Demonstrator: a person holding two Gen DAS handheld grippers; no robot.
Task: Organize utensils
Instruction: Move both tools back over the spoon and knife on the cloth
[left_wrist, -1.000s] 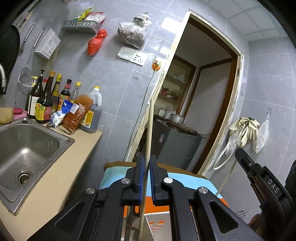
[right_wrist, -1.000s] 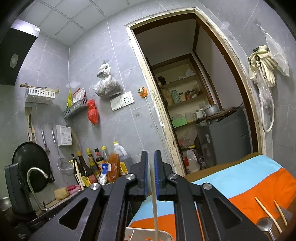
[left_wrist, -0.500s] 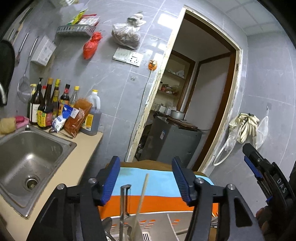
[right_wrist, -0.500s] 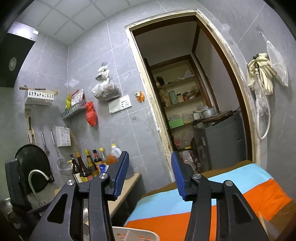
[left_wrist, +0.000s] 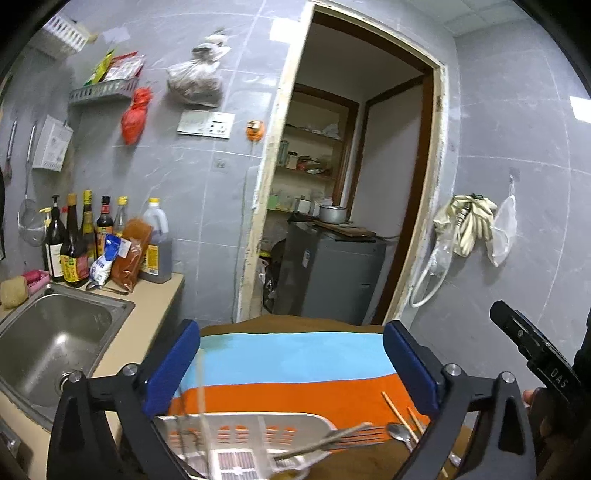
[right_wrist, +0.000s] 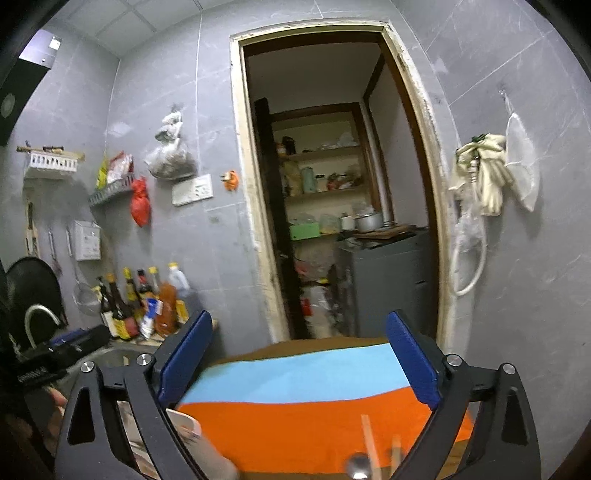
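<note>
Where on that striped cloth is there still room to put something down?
The blue stripe and the orange stripe just behind the white basket lie bare. It gets crowded at the cloth's right edge, where loose chopsticks and a spoon lie, and inside the basket itself.

Cloth (left_wrist: 295, 363) — blue and orange stripes

Each black claw (left_wrist: 291, 365) has blue pads (left_wrist: 171, 371) and silver screws (left_wrist: 451, 368).
</note>
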